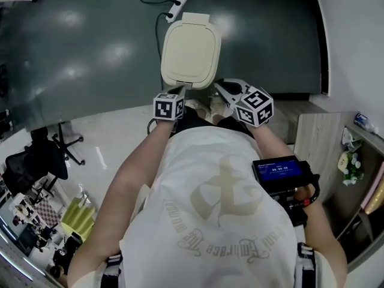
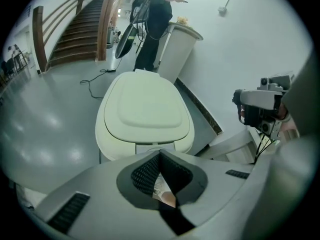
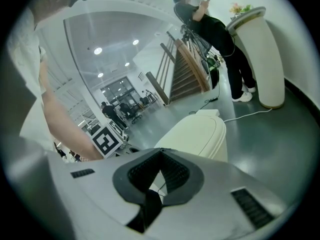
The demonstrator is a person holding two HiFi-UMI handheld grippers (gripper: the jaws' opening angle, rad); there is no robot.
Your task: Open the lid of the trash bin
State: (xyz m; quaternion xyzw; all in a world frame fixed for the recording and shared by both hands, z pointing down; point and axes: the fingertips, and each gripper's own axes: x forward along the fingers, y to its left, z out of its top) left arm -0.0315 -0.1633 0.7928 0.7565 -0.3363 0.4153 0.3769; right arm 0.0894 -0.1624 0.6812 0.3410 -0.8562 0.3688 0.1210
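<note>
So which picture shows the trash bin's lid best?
The left gripper view: the closed lid sits whole, big and near. The head view shows it smaller from above; the right gripper view only slantwise, partly hidden.

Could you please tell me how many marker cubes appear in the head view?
2. One cube rides on the left gripper, at the near edge of the trash bin lid; the other rides on the right gripper, to its right. None appears hidden.

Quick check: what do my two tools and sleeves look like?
Your left tool and right tool: pale grey shells, black ribbed pads, each carrying a cube with black-and-white square markers. The T-shirt is white, short-sleeved, printed.
</note>
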